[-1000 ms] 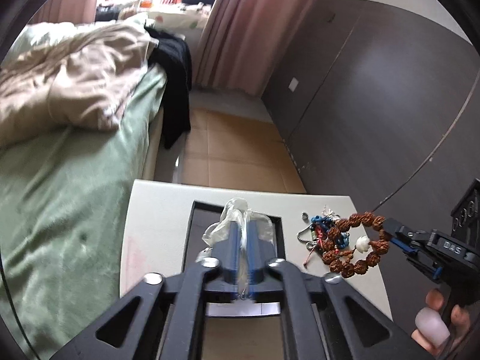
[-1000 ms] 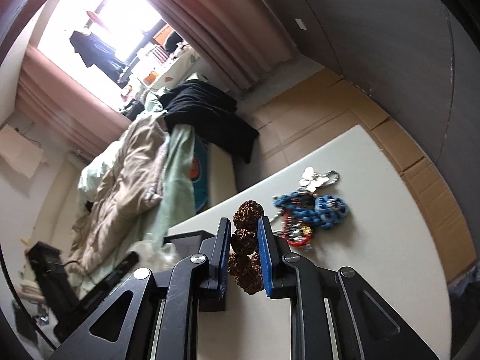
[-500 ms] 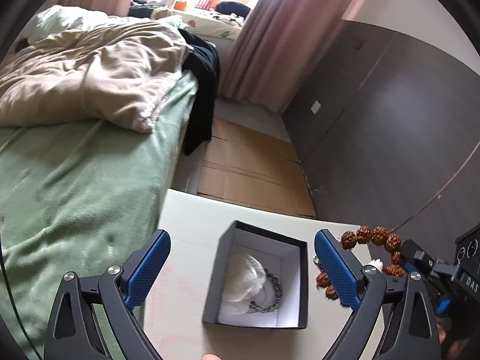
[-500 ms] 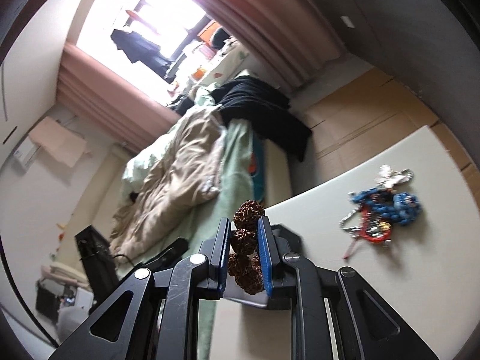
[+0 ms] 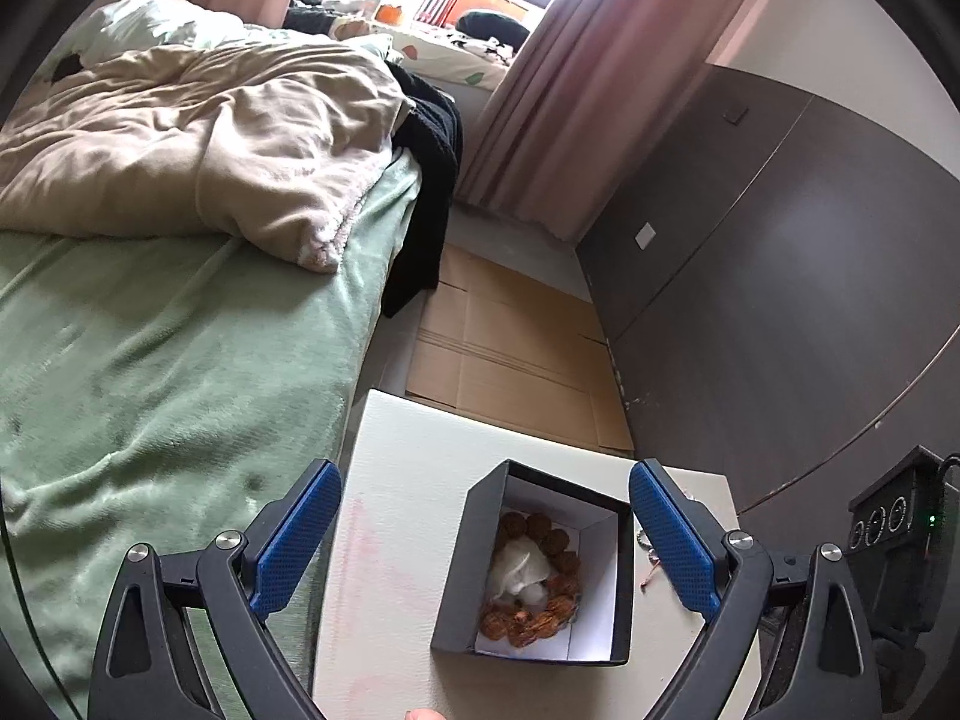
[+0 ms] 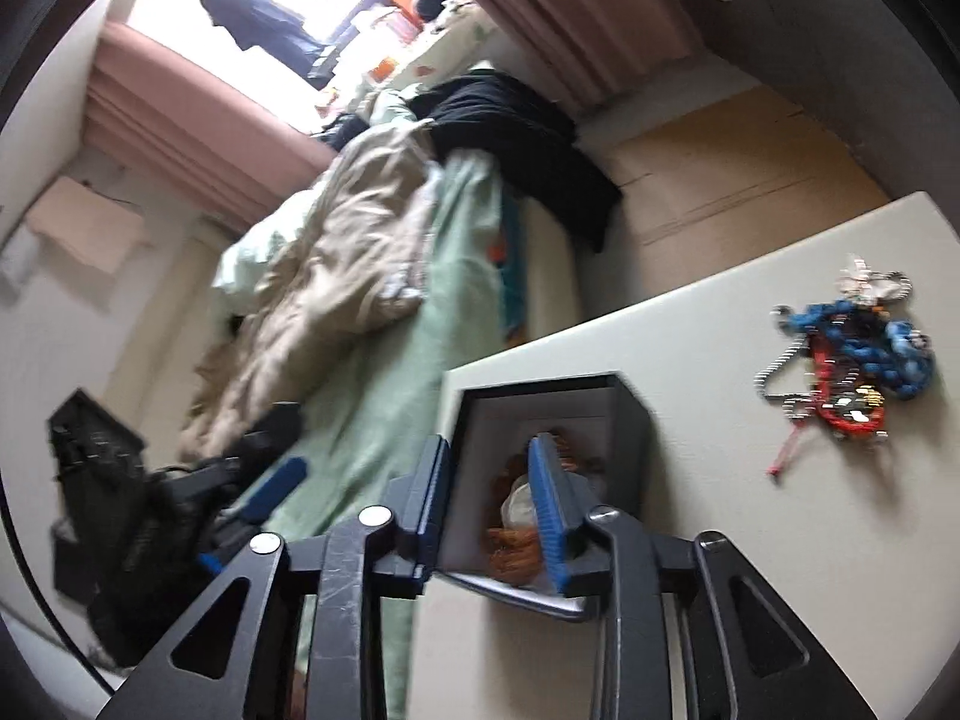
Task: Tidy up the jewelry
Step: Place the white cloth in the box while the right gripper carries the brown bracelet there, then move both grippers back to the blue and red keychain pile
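Note:
A black box with a white lining [image 5: 621, 588] stands on the white table. A brown bead bracelet [image 5: 558, 543] lies inside it, coiled around a white plastic bag. My left gripper [image 5: 483, 540] is wide open and empty above the box. My right gripper [image 6: 489, 498] is open and empty just over the box [image 6: 630, 420], with the brown bracelet [image 6: 510, 546] showing between its fingers. A tangle of blue, red and silver jewelry [image 6: 852, 360] lies on the table to the right of the box.
The small white table [image 5: 396, 480] stands beside a bed with a green sheet [image 5: 150, 372] and a beige duvet. Cardboard sheets [image 5: 510, 354] cover the floor beyond it. A dark wall panel [image 5: 780, 270] runs along the right.
My right gripper has opened and let the brown bracelet drop into the box. My left gripper let go of the plastic bag earlier and has risen, staying wide open.

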The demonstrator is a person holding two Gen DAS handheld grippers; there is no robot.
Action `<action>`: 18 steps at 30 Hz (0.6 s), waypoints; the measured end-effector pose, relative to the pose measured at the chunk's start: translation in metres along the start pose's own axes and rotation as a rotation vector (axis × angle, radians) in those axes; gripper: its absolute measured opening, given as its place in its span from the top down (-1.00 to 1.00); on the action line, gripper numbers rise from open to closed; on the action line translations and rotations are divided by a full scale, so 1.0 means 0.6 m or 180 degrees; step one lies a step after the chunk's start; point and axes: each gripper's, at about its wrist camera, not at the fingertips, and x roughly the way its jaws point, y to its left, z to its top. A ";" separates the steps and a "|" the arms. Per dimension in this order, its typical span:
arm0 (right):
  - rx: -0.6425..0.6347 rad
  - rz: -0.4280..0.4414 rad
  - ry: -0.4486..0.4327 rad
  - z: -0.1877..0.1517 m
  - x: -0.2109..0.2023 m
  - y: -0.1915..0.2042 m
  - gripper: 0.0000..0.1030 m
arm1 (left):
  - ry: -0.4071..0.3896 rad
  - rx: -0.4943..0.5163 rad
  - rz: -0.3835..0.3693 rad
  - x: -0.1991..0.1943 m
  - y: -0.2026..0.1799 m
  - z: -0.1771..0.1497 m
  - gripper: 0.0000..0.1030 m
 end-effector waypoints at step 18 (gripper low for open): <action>0.0298 -0.0615 -0.0496 0.029 -0.142 -0.099 -0.34 | 0.0095 0.0402 -0.0068 0.020 -0.074 -0.029 -0.88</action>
